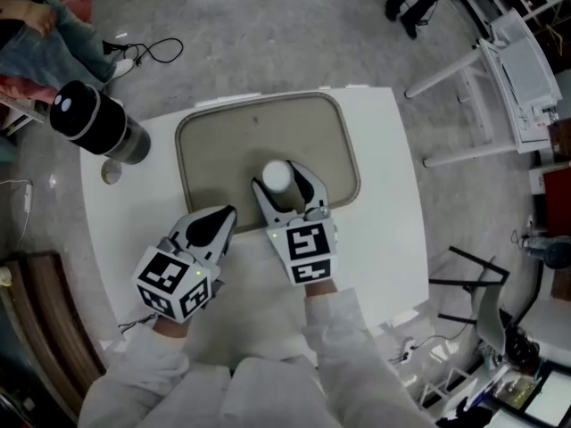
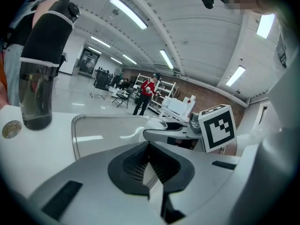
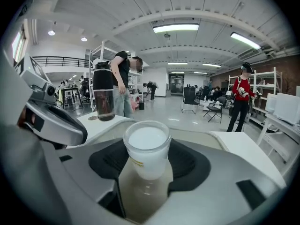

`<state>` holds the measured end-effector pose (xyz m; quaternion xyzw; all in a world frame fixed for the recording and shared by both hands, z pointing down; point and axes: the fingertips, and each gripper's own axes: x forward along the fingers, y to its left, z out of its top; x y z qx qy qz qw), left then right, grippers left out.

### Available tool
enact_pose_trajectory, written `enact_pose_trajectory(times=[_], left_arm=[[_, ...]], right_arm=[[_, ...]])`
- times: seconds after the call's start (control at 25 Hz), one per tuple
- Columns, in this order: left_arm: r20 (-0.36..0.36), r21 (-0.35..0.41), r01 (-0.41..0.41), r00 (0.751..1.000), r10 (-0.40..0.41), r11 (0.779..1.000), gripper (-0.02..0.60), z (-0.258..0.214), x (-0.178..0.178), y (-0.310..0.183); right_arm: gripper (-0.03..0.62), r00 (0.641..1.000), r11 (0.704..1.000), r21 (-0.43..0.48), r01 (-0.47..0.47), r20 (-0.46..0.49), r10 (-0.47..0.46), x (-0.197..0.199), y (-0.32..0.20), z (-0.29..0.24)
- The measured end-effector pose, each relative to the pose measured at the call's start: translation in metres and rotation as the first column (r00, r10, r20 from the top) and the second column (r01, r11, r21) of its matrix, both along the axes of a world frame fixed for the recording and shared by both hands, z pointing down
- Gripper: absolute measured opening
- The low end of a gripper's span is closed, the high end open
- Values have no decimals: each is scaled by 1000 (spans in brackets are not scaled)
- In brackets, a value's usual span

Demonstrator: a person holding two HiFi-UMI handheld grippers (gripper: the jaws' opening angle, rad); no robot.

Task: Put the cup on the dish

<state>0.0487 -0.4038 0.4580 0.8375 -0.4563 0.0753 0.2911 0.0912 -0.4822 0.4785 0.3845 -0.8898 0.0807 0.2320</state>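
The right tongs point(image 1: 282, 179) grasp the white cup point(image 1: 277, 175) at frame centre, over the lower part of the beige dish point(image 1: 214, 127). The cup appears not yet set down. The left tongs point(image 1: 228, 214) are clenched and empty, over the desk point(image 1: 393, 203) at lower left. Judged remaining: 1 step, lowering and release.

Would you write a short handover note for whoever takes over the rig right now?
Left gripper: shut, empty, over the table by the dish's near-left corner.
Right gripper: shut on the cup, which is upright over the near middle of the dish.
Done: the cup is at the dish.
Left: I cannot tell whether its base touches the dish. Lower it if needed, open the jaws, back away.
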Motion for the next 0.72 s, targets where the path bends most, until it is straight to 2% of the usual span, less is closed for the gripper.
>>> enact_pose_trajectory(times=[0.36,0.72], left_arm=[[22,-29,-21,1000,21,999,-5,14,-4,-6],[38,-59,-21,999,23,998,-5,23,-7,-8]], right_arm=[[268,1000,1000,10,-25,10,25,-6,-23,10],[268,996,999,5,-37,75,37,-5,-26,11]])
